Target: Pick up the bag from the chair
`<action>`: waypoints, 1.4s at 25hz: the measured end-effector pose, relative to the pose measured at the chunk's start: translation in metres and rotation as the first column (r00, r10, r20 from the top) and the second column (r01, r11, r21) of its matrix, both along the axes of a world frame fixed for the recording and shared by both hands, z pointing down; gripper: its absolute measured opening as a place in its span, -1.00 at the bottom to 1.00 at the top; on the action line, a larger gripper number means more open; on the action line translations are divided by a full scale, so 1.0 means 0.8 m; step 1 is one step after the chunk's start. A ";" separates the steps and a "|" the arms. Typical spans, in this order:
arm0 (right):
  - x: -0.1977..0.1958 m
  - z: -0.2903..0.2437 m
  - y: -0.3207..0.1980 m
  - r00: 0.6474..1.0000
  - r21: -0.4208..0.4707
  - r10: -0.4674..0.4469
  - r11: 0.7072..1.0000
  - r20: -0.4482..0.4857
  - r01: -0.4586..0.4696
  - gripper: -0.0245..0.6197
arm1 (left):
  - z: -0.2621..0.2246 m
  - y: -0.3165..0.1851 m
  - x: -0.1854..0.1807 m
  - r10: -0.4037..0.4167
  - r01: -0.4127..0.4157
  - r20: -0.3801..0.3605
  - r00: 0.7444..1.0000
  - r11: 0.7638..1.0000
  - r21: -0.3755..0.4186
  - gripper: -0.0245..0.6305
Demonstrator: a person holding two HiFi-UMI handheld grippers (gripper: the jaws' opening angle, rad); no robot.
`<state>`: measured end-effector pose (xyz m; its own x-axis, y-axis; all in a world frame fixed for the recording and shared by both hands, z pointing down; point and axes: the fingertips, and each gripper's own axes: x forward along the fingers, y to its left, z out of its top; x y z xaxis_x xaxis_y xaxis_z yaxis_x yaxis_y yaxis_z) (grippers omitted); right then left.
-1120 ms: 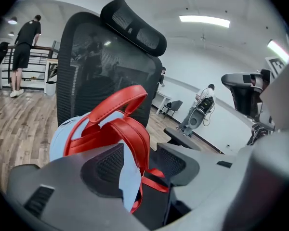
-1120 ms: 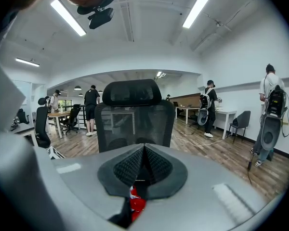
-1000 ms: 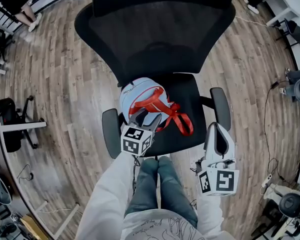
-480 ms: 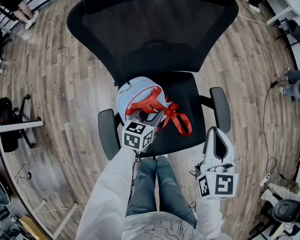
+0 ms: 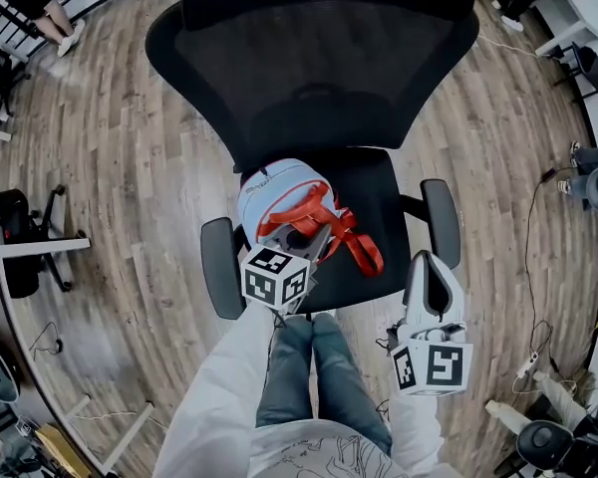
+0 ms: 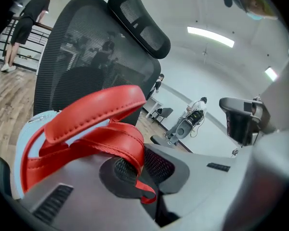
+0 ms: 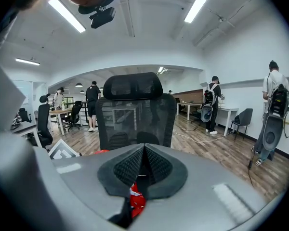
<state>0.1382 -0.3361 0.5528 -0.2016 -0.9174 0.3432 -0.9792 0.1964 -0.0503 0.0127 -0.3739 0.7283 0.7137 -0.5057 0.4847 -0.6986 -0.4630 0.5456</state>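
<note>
Nearest the person's knees, two grippers sit over the front edge of one black chair point(image 5: 379, 192). The left gripper point(image 5: 315, 241), at about 7 o'clock on the seat, reaches toward 1 o'clock. Its jaws are pressed together on a flat red strap point(image 6: 131, 148) of the bag, which runs down between the ribbed pads. The right gripper point(image 5: 431, 265) hangs at about 4 o'clock, off the seat and just outside the right armrest point(image 5: 442, 217). Its jaws are fully closed on each other with nothing between them, and they point toward 12 o'clock.

One light blue bag point(image 5: 269, 189) lies on the left half of the seat, just beyond the left gripper. It has one broad padded red handle point(image 6: 94, 110) arching above the clamped strap, and more red webbing trails toward 4 o'clock across the cushion. The left armrest point(image 5: 219, 267) is at 8 o'clock from the bag, making two armrests in all.

Beyond the bag rises the mesh backrest point(image 5: 314, 63), topped by one headrest point(image 6: 139, 16). Farther off, on the wooden floor point(image 5: 130, 167), two people point(image 7: 274, 105) with packs on their backs stand at 3 o'clock in the right gripper view.
</note>
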 end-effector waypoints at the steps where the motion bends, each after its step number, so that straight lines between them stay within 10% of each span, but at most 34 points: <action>1: -0.001 -0.002 -0.001 1.000 0.003 -0.002 1.000 0.001 0.002 -0.90 | -0.006 0.001 0.001 0.003 -0.003 -0.006 1.000 1.000 0.003 -0.87; 25: -0.033 -0.110 -0.016 0.998 0.163 -0.038 0.986 0.055 0.028 -0.90 | -0.212 0.022 -0.026 -0.091 0.099 -0.057 0.994 0.983 0.154 -0.88; 35: -0.052 -0.194 -0.028 0.995 0.296 -0.074 0.954 0.063 0.052 -0.90 | -0.359 0.020 -0.054 -0.149 0.149 -0.033 0.988 0.906 0.396 -0.88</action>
<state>0.0966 -0.3582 0.3976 -0.2766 -0.9600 0.0430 -0.9602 0.2744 -0.0514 -0.0305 -0.3580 0.4409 0.6156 -0.7563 0.2214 -0.7756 -0.5317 0.3402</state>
